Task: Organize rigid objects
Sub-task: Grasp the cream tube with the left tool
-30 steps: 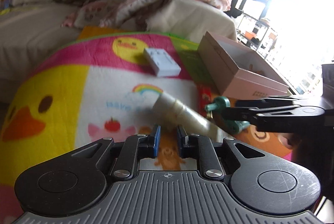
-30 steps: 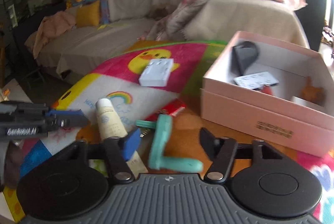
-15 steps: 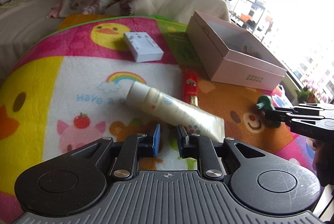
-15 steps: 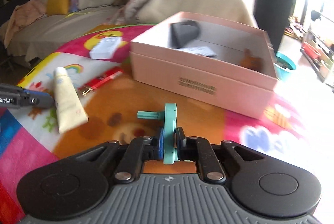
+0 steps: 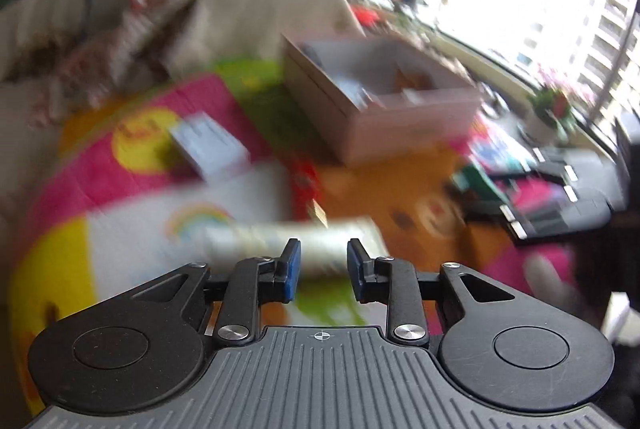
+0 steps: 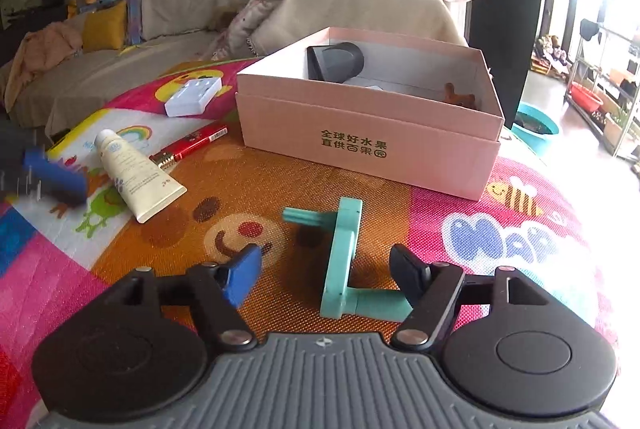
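Note:
A teal plastic crank piece (image 6: pixel 344 261) lies on the colourful play mat (image 6: pixel 280 181), between the spread fingers of my open right gripper (image 6: pixel 326 269). An open pink box (image 6: pixel 372 133) stands beyond it, holding a dark object (image 6: pixel 336 63) and a small brown toy (image 6: pixel 460 97). A white cream tube (image 6: pixel 132 177) lies left, also in the blurred left wrist view (image 5: pixel 288 241), just ahead of my open, empty left gripper (image 5: pixel 320 269). A red stick (image 6: pixel 190 145) and a white block (image 6: pixel 192 97) lie near the tube. The box also shows in the left wrist view (image 5: pixel 380 101).
A beige sofa (image 6: pixel 168 29) with blankets and cushions runs behind the mat. A bright window and shelves (image 6: pixel 600 77) are at the right. My left gripper shows blurred at the left edge of the right wrist view (image 6: pixel 48 173).
My right gripper has opened and let go of the teal crank, which now lies on the mat. My left gripper has opened and swung; its view is motion-blurred.

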Available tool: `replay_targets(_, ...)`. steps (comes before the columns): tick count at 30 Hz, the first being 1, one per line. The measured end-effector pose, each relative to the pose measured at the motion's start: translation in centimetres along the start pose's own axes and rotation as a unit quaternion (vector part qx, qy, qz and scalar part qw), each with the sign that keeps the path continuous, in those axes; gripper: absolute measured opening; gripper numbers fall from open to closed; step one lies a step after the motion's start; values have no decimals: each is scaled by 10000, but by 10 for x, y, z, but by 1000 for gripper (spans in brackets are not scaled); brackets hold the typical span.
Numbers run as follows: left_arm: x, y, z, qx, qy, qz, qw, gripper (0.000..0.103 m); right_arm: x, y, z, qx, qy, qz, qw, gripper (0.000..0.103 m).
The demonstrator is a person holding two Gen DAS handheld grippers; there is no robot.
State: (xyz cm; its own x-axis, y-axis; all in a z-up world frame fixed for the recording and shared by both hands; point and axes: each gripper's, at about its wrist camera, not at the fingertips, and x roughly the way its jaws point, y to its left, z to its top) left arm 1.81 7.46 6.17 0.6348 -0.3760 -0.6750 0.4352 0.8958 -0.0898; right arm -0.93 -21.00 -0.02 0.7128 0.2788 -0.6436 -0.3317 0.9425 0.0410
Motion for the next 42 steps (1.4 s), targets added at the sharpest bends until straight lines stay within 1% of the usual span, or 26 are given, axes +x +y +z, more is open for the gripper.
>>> replay_targets(1,2,11,6,-199,-198,77,9996,28,0,0,0,18,-9,7,10000,72)
replay_targets(3,12,32,13,-600,-387,107,9974,29,0,-1,0,55,-18,31,10000,73)
replay_targets(5,31,49,14,-919,-253,-8,9955,29,0,-3,0,106,-25,38,9999,74)
replay_targets(8,53,66,5,-1263,214,-350,9911,28,0,-4,0,157,-33,57,9999,75)
replay_targets(11,47,68,-10,-1492,358,-736,9854,28,0,-5,0,230,-46,41,9997,77)
replay_targets(12,41,65,-17,-1454,366,-848,9851,28,0,-6,0,263,-46,61,9996,78)
replay_targets(14,30,54,-25,-1243,371,-951,9870,29,1,-8,0,293,-41,98,9995,80)
replay_targets(17,13,32,-32,-800,302,-952,9918,29,1,-6,0,246,-23,90,9997,81)
replay_targets(18,8,25,-33,-607,251,-930,9935,29,2,-5,1,230,-17,78,9997,81)
replay_targets(19,3,16,-32,-311,218,-894,9953,29,2,-4,1,218,-13,66,9997,81)
replay_targets(21,0,-2,-32,312,283,-799,9959,29,2,-3,1,199,-3,31,9998,81)
replay_targets(23,2,-16,-34,866,405,-634,9934,29,3,-2,1,166,8,1,9999,82)
replay_targets(24,5,-20,-35,1030,501,-579,9917,33,3,-1,1,146,12,-17,9999,82)
replay_targets(26,8,-26,-37,1230,592,-593,9889,43,3,0,0,120,18,-48,9999,82)
replay_targets(27,10,-29,-37,1342,640,-574,9872,45,3,1,0,115,19,-61,9999,82)
replay_targets(29,13,-36,-39,1638,727,-500,9825,47,3,0,0,109,23,-66,9999,82)
replay_targets(31,17,-42,-42,1861,905,-456,9773,47,3,1,0,96,29,-70,9999,82)
replay_targets(32,18,-44,-44,1903,911,-406,9766,48,3,0,0,90,31,-67,9999,82)
replay_targets(33,19,-44,-44,1829,867,-383,9786,49,3,0,0,88,34,-64,9999,83)
replay_targets(35,22,-40,-42,1377,852,-370,9861,47,3,0,0,92,32,-63,9999,83)
replay_targets(37,26,-37,-41,966,712,-367,9921,44,3,1,0,105,33,-124,9999,83)
replay_targets(39,28,-42,-42,873,557,-257,9943,40,-1,1,-1,140,-8,-358,9993,83)
replay_targets(40,30,-47,-43,829,490,-193,9952,39,-4,1,-2,143,-45,-404,9991,83)
replay_targets(42,33,-53,-43,579,355,-54,9977,39,-13,0,-6,66,-8,-355,9993,83)
